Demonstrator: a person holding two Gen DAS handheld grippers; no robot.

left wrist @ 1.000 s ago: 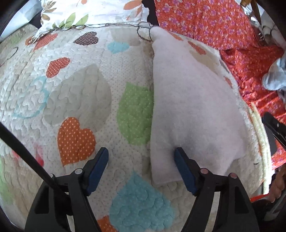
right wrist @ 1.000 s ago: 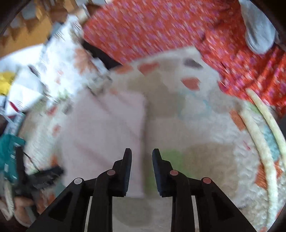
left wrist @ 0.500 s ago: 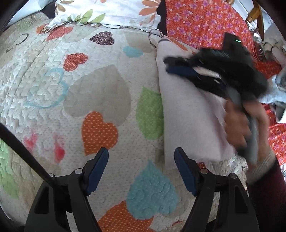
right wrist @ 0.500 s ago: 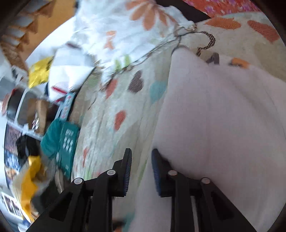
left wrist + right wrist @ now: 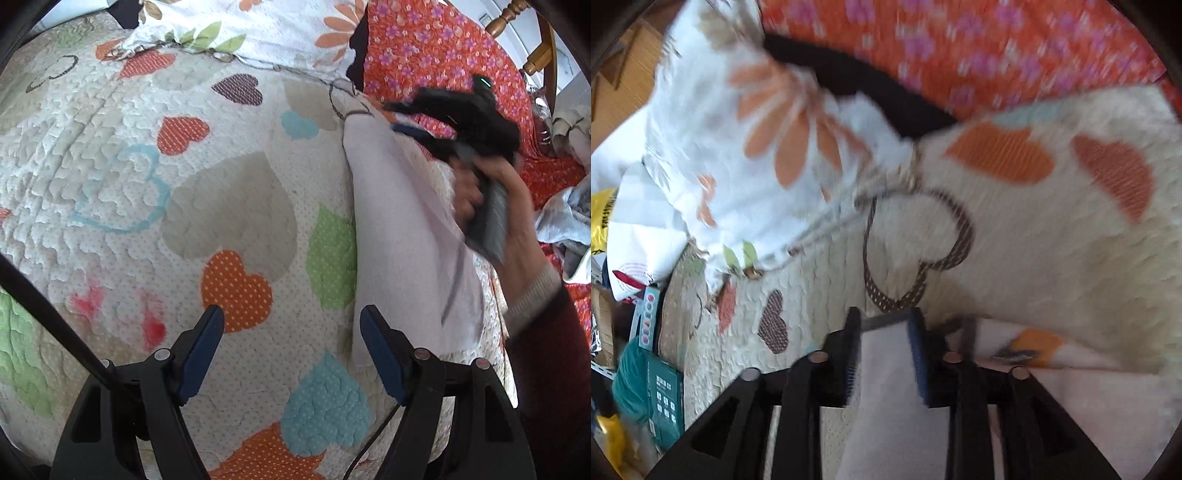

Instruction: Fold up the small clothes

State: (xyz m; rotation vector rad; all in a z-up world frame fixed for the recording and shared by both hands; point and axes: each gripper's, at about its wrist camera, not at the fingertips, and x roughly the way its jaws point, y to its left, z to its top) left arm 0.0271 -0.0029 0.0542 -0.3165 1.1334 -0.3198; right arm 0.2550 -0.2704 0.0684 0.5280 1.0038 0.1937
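A pale pink small garment (image 5: 402, 236) lies folded on the heart-patterned quilt (image 5: 192, 206), right of centre in the left wrist view. My left gripper (image 5: 291, 339) is open and empty just above the quilt, its right finger at the garment's near left corner. My right gripper (image 5: 417, 125) shows in that view at the garment's far end, held by a hand. In the right wrist view the right gripper (image 5: 884, 354) has its jaws a little apart with the garment's far edge (image 5: 882, 373) between them.
A white floral pillow (image 5: 258, 33) lies at the quilt's far edge. An orange floral sheet (image 5: 436, 55) covers the right side, with a grey-white cloth (image 5: 565, 225) on it. A wooden chair (image 5: 539, 48) stands behind. Boxes and bags (image 5: 646, 387) lie beyond the quilt's left edge.
My right gripper has swung in from the right, travelled up the garment to its far end, and opened a little around the far edge. The left gripper has drawn back slightly, still open.
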